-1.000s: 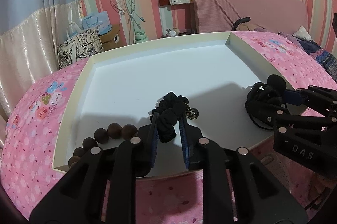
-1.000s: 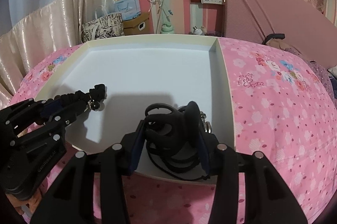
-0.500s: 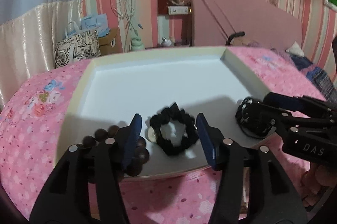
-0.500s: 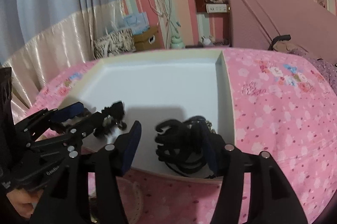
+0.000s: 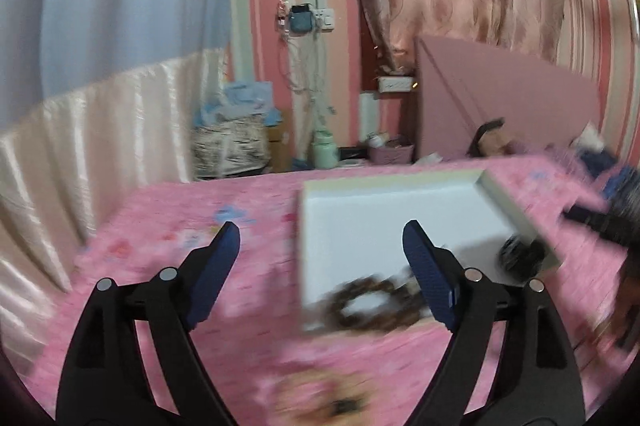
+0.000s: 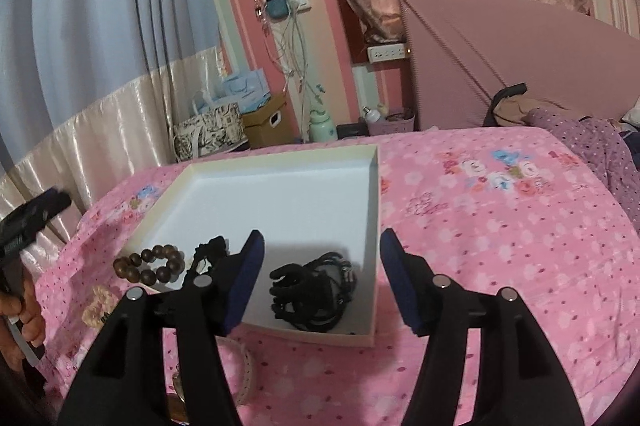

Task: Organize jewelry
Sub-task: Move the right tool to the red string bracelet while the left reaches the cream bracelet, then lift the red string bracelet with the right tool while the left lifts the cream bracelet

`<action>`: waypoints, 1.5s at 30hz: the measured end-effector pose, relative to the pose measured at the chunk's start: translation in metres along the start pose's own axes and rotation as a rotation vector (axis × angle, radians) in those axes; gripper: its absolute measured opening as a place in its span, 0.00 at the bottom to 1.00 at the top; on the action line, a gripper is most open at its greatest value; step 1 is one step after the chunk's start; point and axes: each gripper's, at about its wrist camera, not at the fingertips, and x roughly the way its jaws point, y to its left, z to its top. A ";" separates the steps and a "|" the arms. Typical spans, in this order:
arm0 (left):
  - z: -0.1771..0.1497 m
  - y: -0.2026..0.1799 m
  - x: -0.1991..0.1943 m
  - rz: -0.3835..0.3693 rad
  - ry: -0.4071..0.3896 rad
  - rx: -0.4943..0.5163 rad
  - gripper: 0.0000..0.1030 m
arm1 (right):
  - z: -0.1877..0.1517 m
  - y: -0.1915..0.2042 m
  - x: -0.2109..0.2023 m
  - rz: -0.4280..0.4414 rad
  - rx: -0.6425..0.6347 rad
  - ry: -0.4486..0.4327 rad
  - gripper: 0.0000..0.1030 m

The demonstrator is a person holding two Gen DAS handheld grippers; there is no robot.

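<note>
Your right tool [image 6: 322, 268] stands wide with nothing between its blue pads [image 6: 247, 278]; its jaws have just been opening, and the black tangle of cords [image 6: 314, 290] lies free below them on the floor of the white tray [image 6: 374, 209], in its near right corner. Your left tool [image 5: 320, 268] is spread wide as well, its jaws also just opened, and it grips nothing; that view is blurred by motion.

Just below the right tool, on the pink floral bedspread [image 6: 500, 250], a pale scrunchie [image 6: 96, 308] sits close to the tray's near left corner. At the left edge of the right view your hand [image 6: 22, 310] holds the left tool's handle.

Inside the tray, along its near side, the brown wooden bead bracelet [image 6: 150, 262] rests at the left, with the black scrunchie [image 6: 208, 252] just beside it and partly hidden by the right tool's finger. The rest of the tray floor is bare white.

Beyond the bed stand a patterned bag [image 6: 208, 131], a cardboard box [image 6: 266, 121], a green bottle [image 6: 322, 125] and the pink striped wall with a socket and hanging cables [image 6: 294, 37].
</note>
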 end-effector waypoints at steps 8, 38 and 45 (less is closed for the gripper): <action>-0.070 0.056 -0.006 0.024 0.056 -0.066 0.81 | 0.006 -0.005 -0.008 -0.057 -0.023 -0.024 0.59; -0.095 0.038 0.016 -0.059 0.218 -0.061 0.88 | -0.115 -0.006 -0.053 -0.059 -0.177 0.296 0.35; -0.097 0.040 0.018 -0.067 0.228 -0.065 0.88 | -0.096 -0.009 -0.046 -0.052 -0.150 0.286 0.07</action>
